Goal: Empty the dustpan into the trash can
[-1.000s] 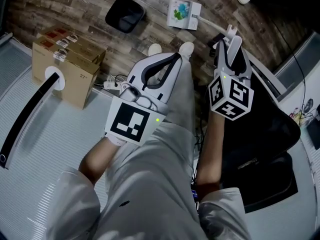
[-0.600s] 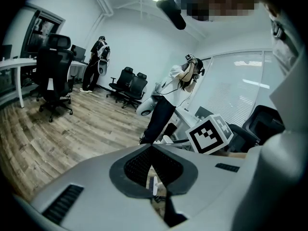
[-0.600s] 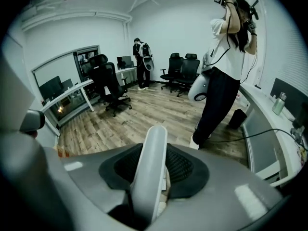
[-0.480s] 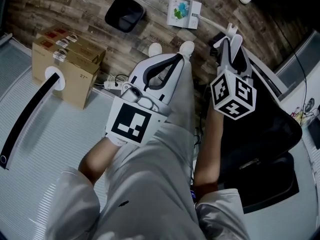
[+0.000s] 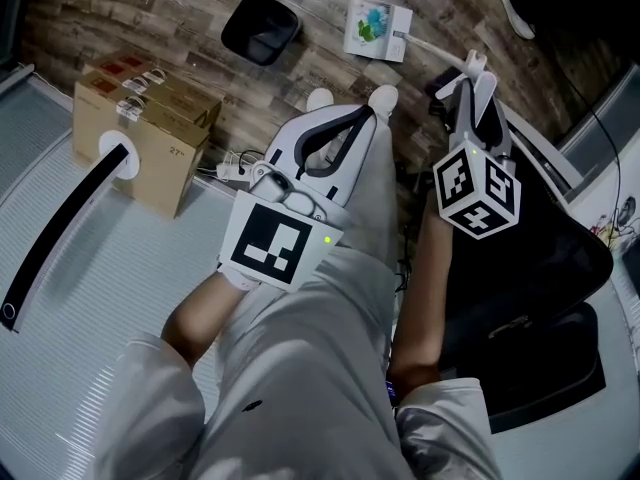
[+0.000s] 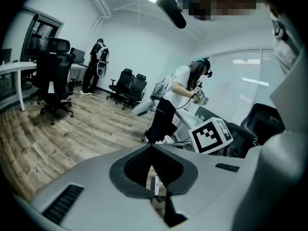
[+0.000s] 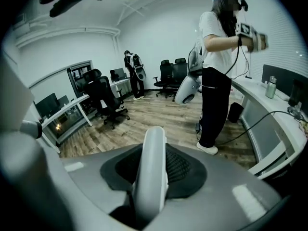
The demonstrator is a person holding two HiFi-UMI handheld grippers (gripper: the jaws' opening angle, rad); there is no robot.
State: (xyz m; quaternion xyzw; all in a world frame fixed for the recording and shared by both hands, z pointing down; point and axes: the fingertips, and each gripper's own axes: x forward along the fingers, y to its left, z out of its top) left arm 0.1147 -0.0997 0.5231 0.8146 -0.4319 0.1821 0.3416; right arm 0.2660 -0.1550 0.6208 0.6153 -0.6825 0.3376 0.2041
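Note:
A white dustpan (image 5: 377, 28) holding colourful scraps lies on the wood floor at the top of the head view. Its long white handle (image 5: 435, 48) runs right to my right gripper (image 5: 478, 76). In the right gripper view the handle (image 7: 150, 177) fills the gap between the jaws, which have just been closing and now grip it. The black trash can (image 5: 260, 28) stands open on the floor left of the dustpan. My left gripper (image 5: 360, 113) hangs over the person's leg, shut with nothing in it, and its dark pads (image 6: 139, 165) meet in the left gripper view.
Cardboard boxes (image 5: 150, 128) stand at the left beside a grey ribbed desk top (image 5: 90, 268). A black office chair (image 5: 540, 268) is close on the right. Cables and a power strip (image 5: 235, 173) lie by the boxes. Another person (image 7: 216, 57) stands on the floor ahead.
The right gripper's jaws have narrowed onto the dustpan handle and its marker cube has rolled a little. The left gripper looks the same.

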